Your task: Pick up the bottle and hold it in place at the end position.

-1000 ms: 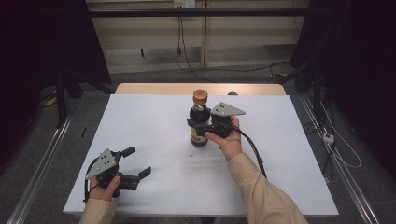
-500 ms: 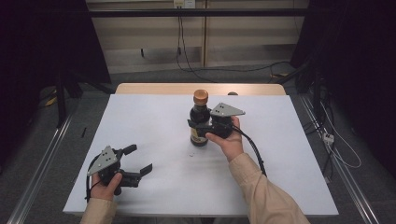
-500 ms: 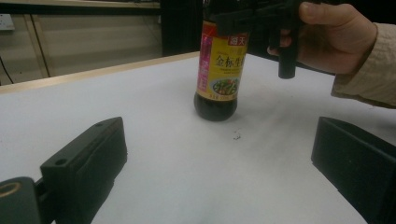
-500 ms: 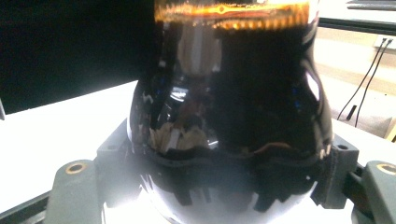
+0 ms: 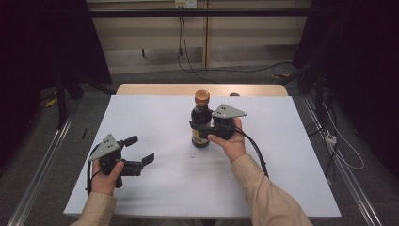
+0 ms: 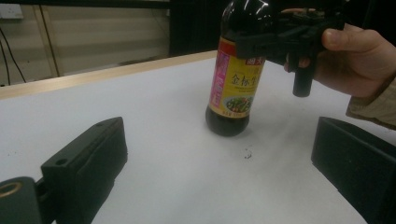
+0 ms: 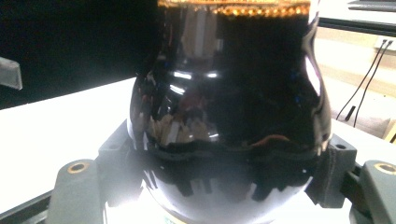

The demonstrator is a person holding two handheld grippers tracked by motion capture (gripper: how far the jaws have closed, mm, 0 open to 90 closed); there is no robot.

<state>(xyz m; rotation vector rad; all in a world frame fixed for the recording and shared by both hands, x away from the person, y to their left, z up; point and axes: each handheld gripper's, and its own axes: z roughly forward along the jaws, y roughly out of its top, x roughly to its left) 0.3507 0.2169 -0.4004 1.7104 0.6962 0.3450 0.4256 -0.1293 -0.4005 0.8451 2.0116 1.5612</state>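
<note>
High view: white table (image 5: pixel 155 117); dark bottle (image 5: pixel 201 123) with orange cap (image 5: pixel 202 97) stands upright near the table's middle; right gripper (image 5: pixel 201 129) is clamped on the bottle's body, jaws either side of it, grey plate (image 5: pixel 228 111) on top, right hand (image 5: pixel 230 141) behind it, cable (image 5: pixel 256 153) trailing back along the sleeve; left gripper (image 5: pixel 141 149) sits well apart from the bottle, low over the table's near left part, jaws spread wide with nothing between them, held by the left hand (image 5: pixel 107 176); a small speck (image 5: pixel 193 157) lies on the table just short of the bottle.

Left gripper view: both black jaws far apart at the bottom corners, bare table between them; bottle (image 6: pixel 236 74) ahead and slightly right, upright, yellow and pink label (image 6: pixel 233 79) facing here; right gripper (image 6: pixel 280 39) grips it at shoulder height from the right, hand (image 6: pixel 359 60) behind; speck (image 6: pixel 246 153) on the table just in front of the bottle.

Right gripper view: bottle (image 7: pixel 229 107) pressed between the jaws, touching both pads; glossy dark glass, amber band at the top edge; table beyond to the left.
</note>
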